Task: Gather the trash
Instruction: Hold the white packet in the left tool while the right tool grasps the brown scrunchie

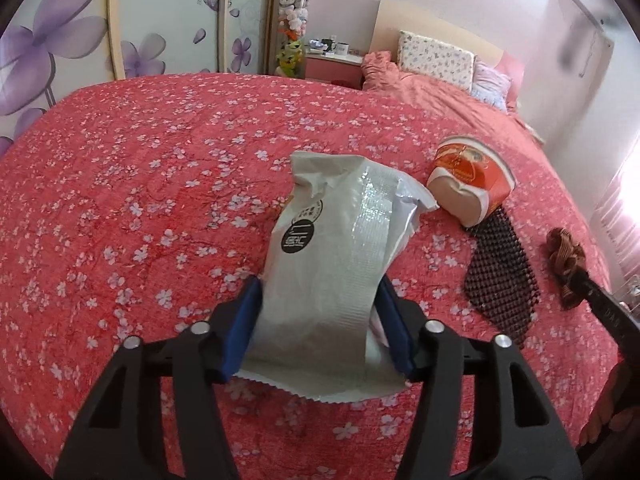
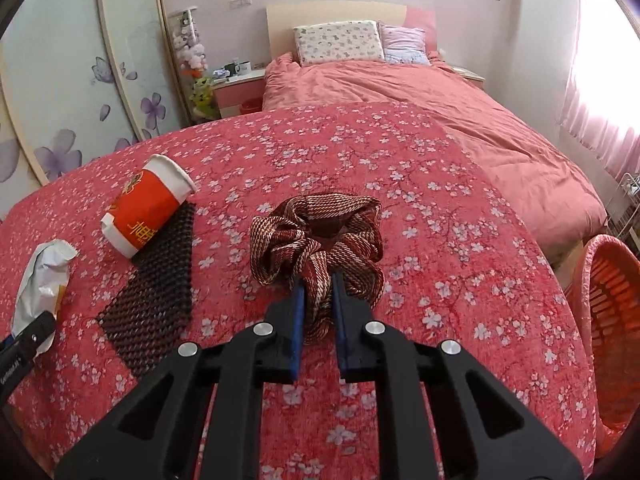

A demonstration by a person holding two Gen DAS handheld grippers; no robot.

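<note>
A white and silver snack bag stands between the blue pads of my left gripper, which is shut on the bag's lower part above the red flowered bedspread. My right gripper is shut on a fold of a brown-red woven scrunchie that rests on the bedspread. A red and white paper cup lies on its side, partly on a dark mesh mat. In the right wrist view the snack bag shows at the far left.
An orange slatted basket stands beside the bed at the right edge. Pillows and a pink duvet fill the far end of the bed. A nightstand and floral wardrobe doors stand at the left.
</note>
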